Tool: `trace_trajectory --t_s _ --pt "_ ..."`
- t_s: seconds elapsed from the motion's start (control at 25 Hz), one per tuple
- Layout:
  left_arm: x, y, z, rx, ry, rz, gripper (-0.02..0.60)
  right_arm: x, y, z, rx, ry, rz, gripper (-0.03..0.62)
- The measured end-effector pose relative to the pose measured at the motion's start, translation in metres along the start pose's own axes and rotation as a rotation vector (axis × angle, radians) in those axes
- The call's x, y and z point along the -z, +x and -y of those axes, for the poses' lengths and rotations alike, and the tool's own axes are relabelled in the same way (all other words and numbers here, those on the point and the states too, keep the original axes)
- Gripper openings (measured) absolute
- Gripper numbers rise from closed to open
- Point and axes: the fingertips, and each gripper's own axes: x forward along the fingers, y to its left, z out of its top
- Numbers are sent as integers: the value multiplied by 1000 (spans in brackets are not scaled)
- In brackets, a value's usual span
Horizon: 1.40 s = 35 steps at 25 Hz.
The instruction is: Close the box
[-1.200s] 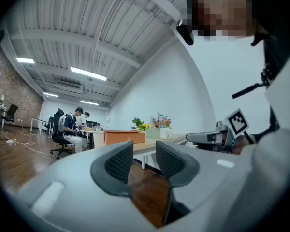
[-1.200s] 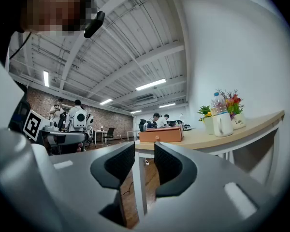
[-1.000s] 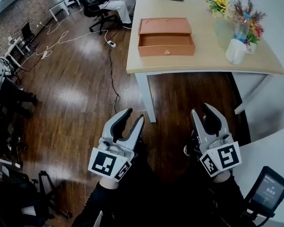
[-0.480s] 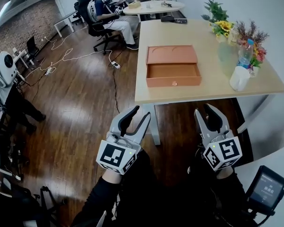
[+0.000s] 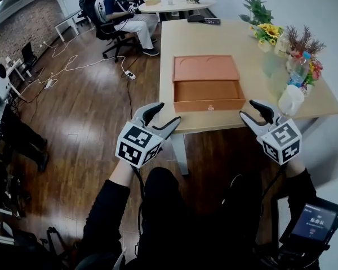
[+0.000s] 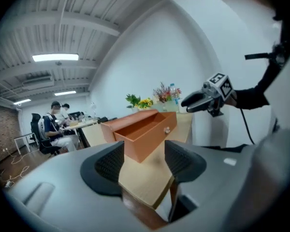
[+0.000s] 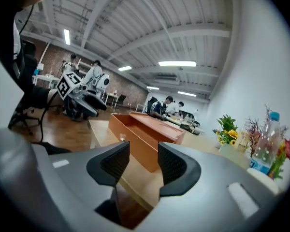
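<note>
An orange drawer-style box (image 5: pixel 207 83) lies on the wooden table (image 5: pixel 174 49), its drawer pulled out toward the front edge, a small knob (image 5: pixel 212 108) on the drawer's face. My left gripper (image 5: pixel 161 117) hovers at the table's front edge, left of the box. Its jaws are opening with nothing between them. At the front edge to the right of the box, my right gripper (image 5: pixel 252 111) has its jaws opening too, also empty. The left gripper view looks between its pads (image 6: pixel 108 164) at the box (image 6: pixel 142 129). The right gripper view shows the box (image 7: pixel 142 134) beyond its own jaws.
Flower pots (image 5: pixel 262 24), a water bottle (image 5: pixel 300 72) and a white cup (image 5: pixel 290 100) stand at the table's right side. People sit at a round table (image 5: pixel 180 3) behind. Cables (image 5: pixel 73 61) trail over the wooden floor. A small screen (image 5: pixel 314 221) sits at lower right.
Both grippers have come up and forward to the table's front edge, and their jaws have parted from shut. The box now lies closer in view.
</note>
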Motion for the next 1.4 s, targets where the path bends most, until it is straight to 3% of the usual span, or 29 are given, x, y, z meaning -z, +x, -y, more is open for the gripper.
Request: trace_trajectory --t_s 0.12,0.28,0.44,0.8,1.04,1.08,1.12,1.2,1.24,1.32,1.4 --pt "16 26 -7 95 36 -125 256 17 23 24 -51 -49 -148 215" --pt "26 48 -12 142 51 -200 252 38 48 29 -141 -39 -266 219" --pt "27 54 -20 119 52 -207 154 41 55 23 -160 -78 -274 163" --pt "19 67 -44 85 -28 -203 141 32 71 36 -106 -63 -283 156" --pt "14 72 -55 24 -8 -204 141 30 80 47 -81 -55 -267 155" --pt "12 67 -57 11 -6 -185 146 29 78 47 -84 -49 -255 165" --pt "10 64 -60 2 -3 -165 180 29 76 47 -93 -42 -247 245" --pt "7 65 -65 4 15 -145 310 31 76 51 -118 -27 -245 403" --pt "6 70 -66 17 27 -149 358 33 79 54 -130 -20 -249 450" --pt "8 82 -65 72 46 -176 401 36 88 57 -160 -4 -257 485" --pt "9 95 -59 151 49 -208 406 36 100 55 -204 14 -260 486"
